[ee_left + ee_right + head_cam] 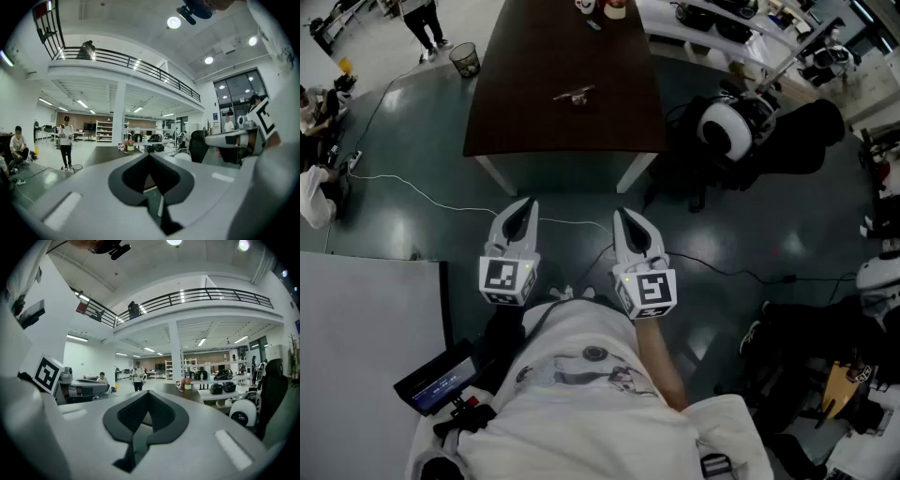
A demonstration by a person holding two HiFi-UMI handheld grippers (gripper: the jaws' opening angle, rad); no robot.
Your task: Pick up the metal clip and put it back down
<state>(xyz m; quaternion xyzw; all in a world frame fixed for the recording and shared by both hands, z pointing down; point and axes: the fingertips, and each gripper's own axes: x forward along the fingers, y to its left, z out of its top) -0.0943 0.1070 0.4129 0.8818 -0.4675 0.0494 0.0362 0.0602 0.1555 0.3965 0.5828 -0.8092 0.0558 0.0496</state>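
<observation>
1. The metal clip point(575, 95) lies flat near the middle of the dark tabletop point(525, 112), nothing touching it.
2. The left gripper point(526, 210) hangs over the floor point(412, 150) short of the tabletop's near edge, its jaws pressed together on nothing; the clip is well apart from it, toward 1 o'clock.
3. The right gripper point(623, 219) hangs just beside it at 3 o'clock, jaws likewise closed and empty; from here the clip sits toward 11 o'clock, well apart.
4. Both grippers point roughly level toward the tabletop.
</observation>
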